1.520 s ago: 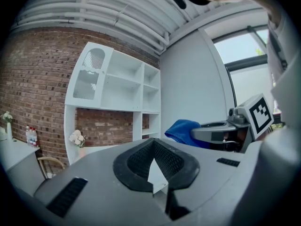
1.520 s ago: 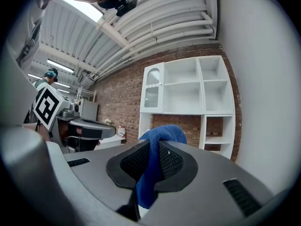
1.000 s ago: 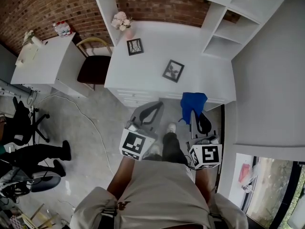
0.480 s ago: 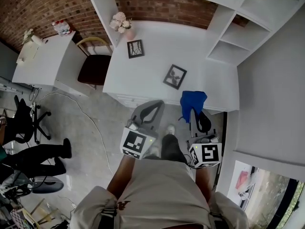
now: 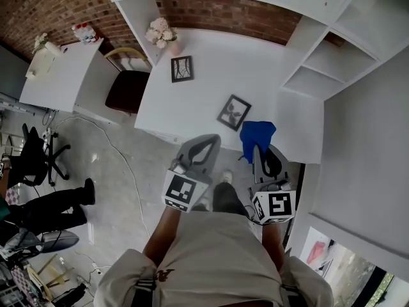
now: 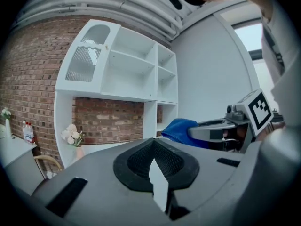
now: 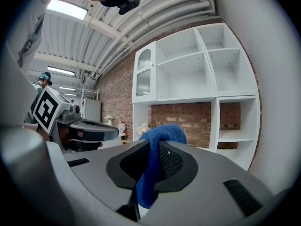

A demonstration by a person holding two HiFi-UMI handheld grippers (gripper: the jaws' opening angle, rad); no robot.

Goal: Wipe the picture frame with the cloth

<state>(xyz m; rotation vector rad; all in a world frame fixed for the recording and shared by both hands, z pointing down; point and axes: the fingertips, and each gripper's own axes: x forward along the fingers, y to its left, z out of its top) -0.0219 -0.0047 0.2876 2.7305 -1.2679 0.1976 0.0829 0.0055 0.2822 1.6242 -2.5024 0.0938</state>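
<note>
the right tongs [image 5: 258, 148] are clenched on a blue cloth [image 5: 258, 133]. its soft knitted weave bunches into a rounded lump above the ribbed black pads, and a strip of it runs down between them. the left tongs [image 5: 209, 142] are pressed together with nothing in them, smooth grey shells meeting around dark textured pads. both are held in the air side by side at the front edge of the white desk [image 5: 211, 56]. the picture frame [image 5: 234, 112] lies on the smooth desk top, a small square with a thin dark border, turned cornerwise, near the front edge and just left of the cloth. a second frame [image 5: 181, 69] of like shape sits farther back, near pale flowers [image 5: 160, 29] in a pinkish vase. a rough red brick wall [image 5: 223, 11] runs behind.
</note>
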